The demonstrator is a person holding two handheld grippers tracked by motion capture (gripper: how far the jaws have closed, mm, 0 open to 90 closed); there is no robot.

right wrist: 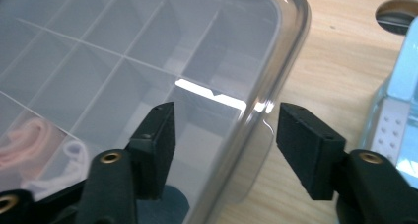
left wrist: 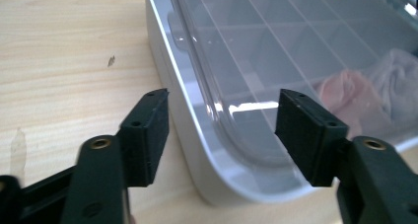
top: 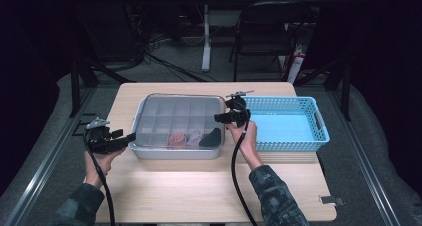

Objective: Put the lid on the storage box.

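Clear plastic lid [top: 179, 117] on the divided box [top: 174, 151] looks light, stiff and slippery, so I bring my left gripper [left wrist: 222, 130] and right gripper [right wrist: 224, 142], both open and empty, astride its opposite rims.

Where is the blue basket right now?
In the high view the blue basket sits on the table's right half, just right of the lidded box, with the right gripper between them.

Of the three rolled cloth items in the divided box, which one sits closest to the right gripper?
The black one, at the right end of the near row in the compartment box. The pink and white rolls lie further left, away from the right gripper.
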